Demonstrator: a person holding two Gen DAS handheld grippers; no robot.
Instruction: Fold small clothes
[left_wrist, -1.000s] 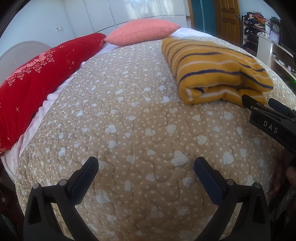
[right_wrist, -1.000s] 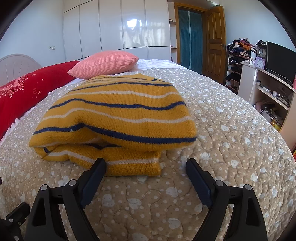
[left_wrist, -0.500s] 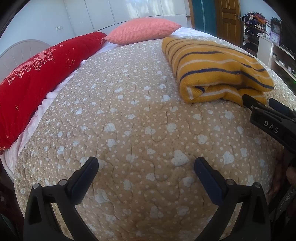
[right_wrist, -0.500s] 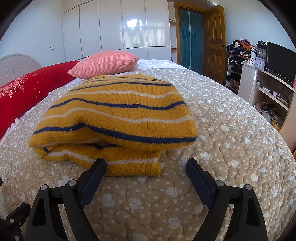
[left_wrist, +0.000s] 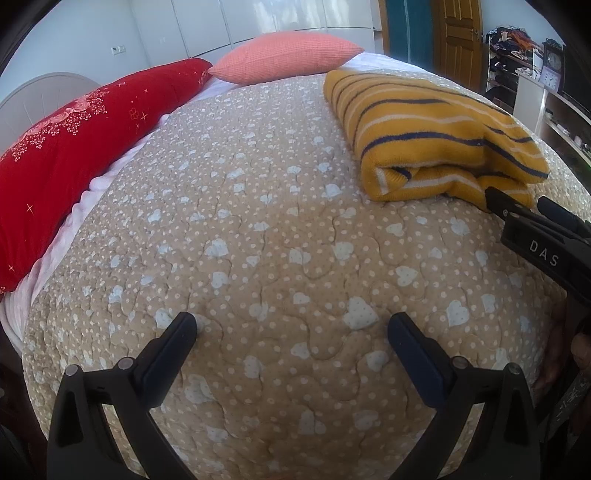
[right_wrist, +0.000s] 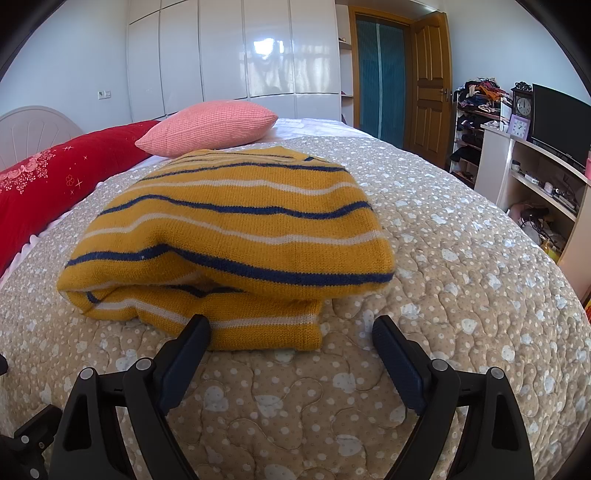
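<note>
A mustard-yellow knitted sweater (right_wrist: 229, 236) with navy and white stripes lies folded in a thick stack on the beige quilted bedspread (right_wrist: 461, 266). My right gripper (right_wrist: 291, 328) stands open just short of the stack's near edge, nothing between its fingers. In the left wrist view the same sweater (left_wrist: 424, 136) lies at the upper right. My left gripper (left_wrist: 291, 325) hovers open over bare quilt (left_wrist: 240, 229), well to the left of the sweater. The right gripper's body (left_wrist: 546, 247) shows at that view's right edge, beside the sweater's near corner.
A long red pillow (left_wrist: 74, 147) and a pink cushion (right_wrist: 210, 127) lie along the head of the bed. White wardrobes (right_wrist: 236, 55) and a wooden door (right_wrist: 430, 81) stand behind. A desk (right_wrist: 539, 177) with a monitor and shelves flanks the bed's right side.
</note>
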